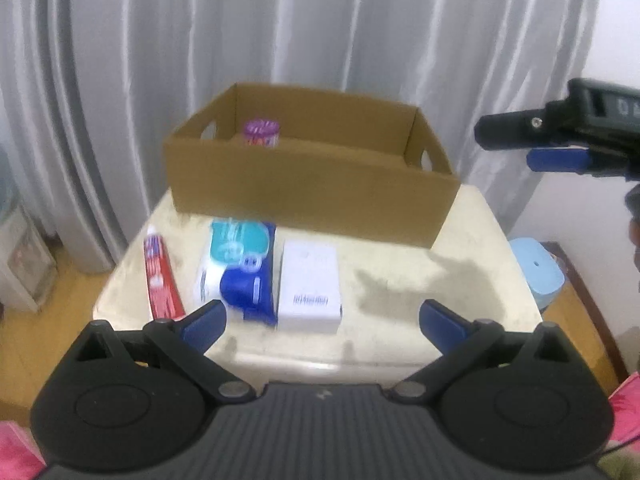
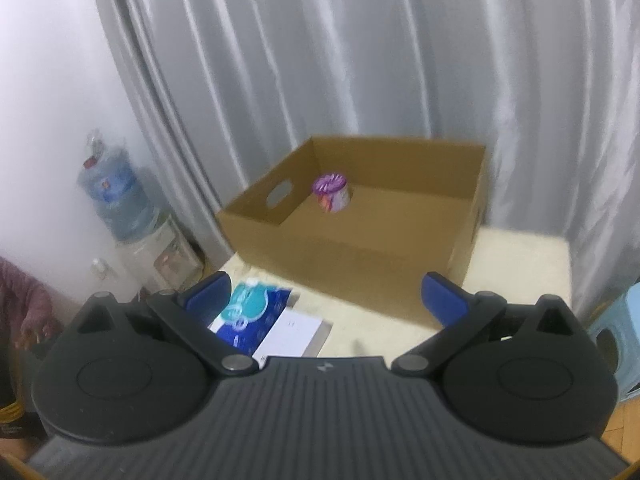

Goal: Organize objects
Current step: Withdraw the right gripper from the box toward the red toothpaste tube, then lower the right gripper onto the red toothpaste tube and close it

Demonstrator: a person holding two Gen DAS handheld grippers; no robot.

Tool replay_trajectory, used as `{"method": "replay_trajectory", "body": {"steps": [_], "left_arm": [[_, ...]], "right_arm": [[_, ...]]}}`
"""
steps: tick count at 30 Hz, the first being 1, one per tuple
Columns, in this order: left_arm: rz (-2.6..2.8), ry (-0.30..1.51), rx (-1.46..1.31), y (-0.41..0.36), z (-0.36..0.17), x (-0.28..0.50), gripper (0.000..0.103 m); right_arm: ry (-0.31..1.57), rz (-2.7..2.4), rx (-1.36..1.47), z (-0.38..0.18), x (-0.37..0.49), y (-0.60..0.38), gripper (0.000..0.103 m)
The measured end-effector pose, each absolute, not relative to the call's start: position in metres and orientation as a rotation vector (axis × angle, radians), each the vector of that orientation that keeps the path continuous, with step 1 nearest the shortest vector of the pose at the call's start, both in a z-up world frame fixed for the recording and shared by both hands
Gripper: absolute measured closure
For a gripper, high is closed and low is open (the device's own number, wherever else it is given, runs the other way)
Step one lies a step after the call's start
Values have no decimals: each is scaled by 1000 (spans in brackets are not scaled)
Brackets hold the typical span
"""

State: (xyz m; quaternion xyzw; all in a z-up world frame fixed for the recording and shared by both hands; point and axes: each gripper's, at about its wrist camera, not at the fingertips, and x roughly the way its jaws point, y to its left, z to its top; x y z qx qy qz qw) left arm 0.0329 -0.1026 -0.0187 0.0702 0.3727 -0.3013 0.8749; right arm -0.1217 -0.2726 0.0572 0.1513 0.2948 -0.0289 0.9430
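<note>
A brown cardboard box [image 1: 304, 184] stands at the back of a cream table [image 1: 400, 280]; it also shows in the right wrist view [image 2: 360, 256]. A purple-lidded jar [image 1: 262, 132] sits inside it, also seen from the right wrist [image 2: 332, 194]. In front of the box lie a red toothpaste tube [image 1: 160, 276], a blue and teal pack [image 1: 240, 268] and a white box [image 1: 310, 284]. The pack [image 2: 252, 312] and white box [image 2: 292, 334] lie below the right gripper. My left gripper [image 1: 322, 322] is open and empty above the table's front edge. My right gripper [image 2: 324, 298] is open and empty, and it appears at the right of the left wrist view [image 1: 532, 148].
Grey curtains [image 1: 280, 40] hang behind the table. A water dispenser with a blue bottle [image 2: 116, 200] stands at the left. A light blue stool [image 1: 536, 272] stands right of the table. Wooden floor [image 1: 48, 320] surrounds the table.
</note>
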Motion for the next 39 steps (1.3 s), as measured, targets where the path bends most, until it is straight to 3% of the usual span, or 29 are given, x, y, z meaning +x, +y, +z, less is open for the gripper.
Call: {"method": "replay_trajectory", "body": {"steps": [15,25,35,39], "left_arm": [[-573,729,190,-103,-32,30,0],[-400,695,217,-70,-21,67,1],[-305,781,209,-47,-49,115,18],[-297,845,162,-38,-67,135,32]], "right_arm": [[674,45,347,18,-61,-269,1],[714,294,405,29,25,-230,1],[947,405,291,0,143,-137,3],[1037,395,200,-23,172,-108,16]]}}
